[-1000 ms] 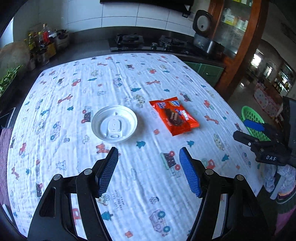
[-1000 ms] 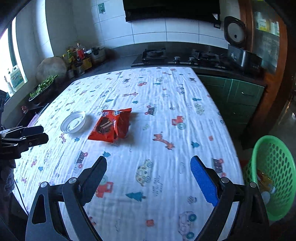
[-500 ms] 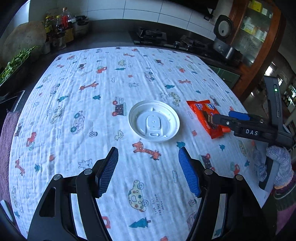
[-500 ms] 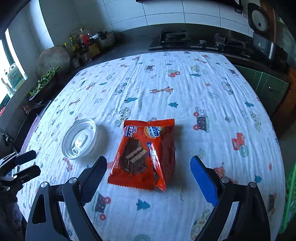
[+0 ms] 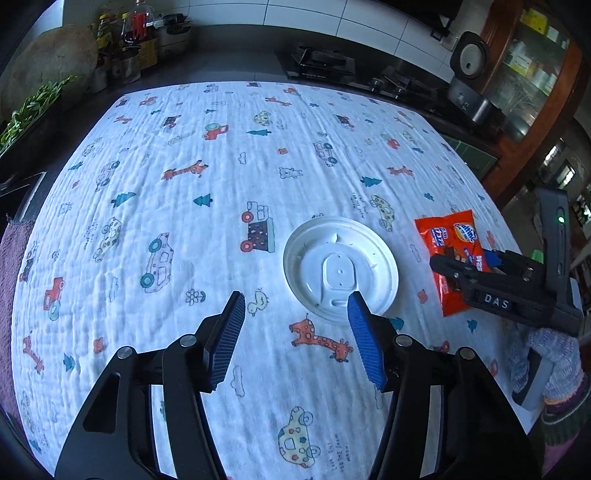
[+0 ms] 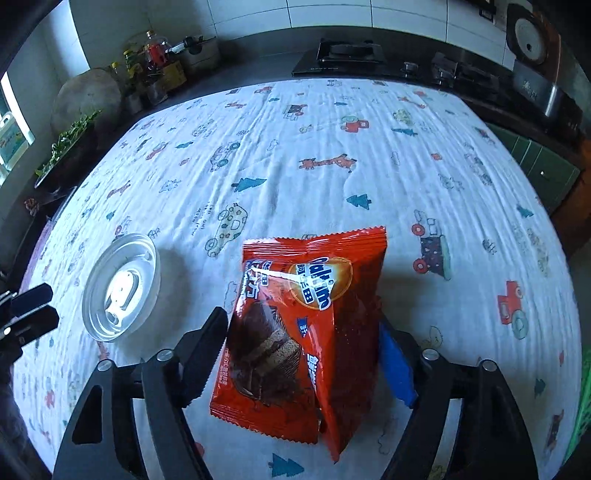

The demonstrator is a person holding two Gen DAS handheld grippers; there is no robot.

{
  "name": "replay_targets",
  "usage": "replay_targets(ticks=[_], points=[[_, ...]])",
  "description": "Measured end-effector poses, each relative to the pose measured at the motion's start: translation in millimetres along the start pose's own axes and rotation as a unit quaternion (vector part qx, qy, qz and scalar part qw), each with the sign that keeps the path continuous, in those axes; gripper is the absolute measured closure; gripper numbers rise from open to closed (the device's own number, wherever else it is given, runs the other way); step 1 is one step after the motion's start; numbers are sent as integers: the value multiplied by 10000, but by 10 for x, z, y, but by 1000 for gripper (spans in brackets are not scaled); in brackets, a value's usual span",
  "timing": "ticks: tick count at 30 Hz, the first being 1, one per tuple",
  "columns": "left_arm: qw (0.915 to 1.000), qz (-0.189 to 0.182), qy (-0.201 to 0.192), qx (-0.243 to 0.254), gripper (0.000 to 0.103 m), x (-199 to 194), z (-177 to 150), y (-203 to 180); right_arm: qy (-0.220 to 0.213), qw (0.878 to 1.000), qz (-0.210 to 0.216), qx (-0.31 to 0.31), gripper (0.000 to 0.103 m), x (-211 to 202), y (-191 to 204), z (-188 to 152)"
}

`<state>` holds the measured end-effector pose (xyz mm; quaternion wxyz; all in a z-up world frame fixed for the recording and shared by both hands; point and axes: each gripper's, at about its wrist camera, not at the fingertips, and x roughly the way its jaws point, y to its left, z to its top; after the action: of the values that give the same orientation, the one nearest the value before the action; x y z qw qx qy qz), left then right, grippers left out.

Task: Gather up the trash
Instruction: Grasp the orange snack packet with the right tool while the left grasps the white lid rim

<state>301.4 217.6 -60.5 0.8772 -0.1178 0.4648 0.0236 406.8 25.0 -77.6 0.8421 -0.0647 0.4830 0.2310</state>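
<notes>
A red snack wrapper (image 6: 306, 332) lies on the patterned tablecloth (image 6: 332, 166). My right gripper (image 6: 301, 325) straddles it, one finger on each side; the jaws are narrower than before and touch its edges. The wrapper bulges up between them. In the left wrist view the wrapper (image 5: 448, 240) lies at the right under the right gripper (image 5: 476, 267). A white plastic lid (image 5: 340, 269) lies flat just ahead of my left gripper (image 5: 295, 321), which is open and empty; its right fingertip is at the lid's near rim. The lid also shows in the right wrist view (image 6: 120, 286).
A stove (image 6: 347, 55), a rice cooker (image 5: 471, 74) and bottles (image 5: 136, 33) stand on the dark counter behind the table. Leafy greens (image 6: 70, 136) lie at the far left. A sliver of green basket (image 6: 583, 406) shows past the table's right edge.
My right gripper moved forward over the wrapper and narrowed its jaws onto it. My left gripper moved left and forward, up to the lid's near rim.
</notes>
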Motion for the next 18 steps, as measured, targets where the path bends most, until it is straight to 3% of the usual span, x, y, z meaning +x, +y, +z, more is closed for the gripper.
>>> replay_targets(ticks=[7,18], points=[[9999,107,98,-11,47,265,167,1,-93,9999,101,1,46,-184,-86,-112],[9994,19,343,-100,69,506,196,37,-334,9990,240,171,49,-555,-329,-333]])
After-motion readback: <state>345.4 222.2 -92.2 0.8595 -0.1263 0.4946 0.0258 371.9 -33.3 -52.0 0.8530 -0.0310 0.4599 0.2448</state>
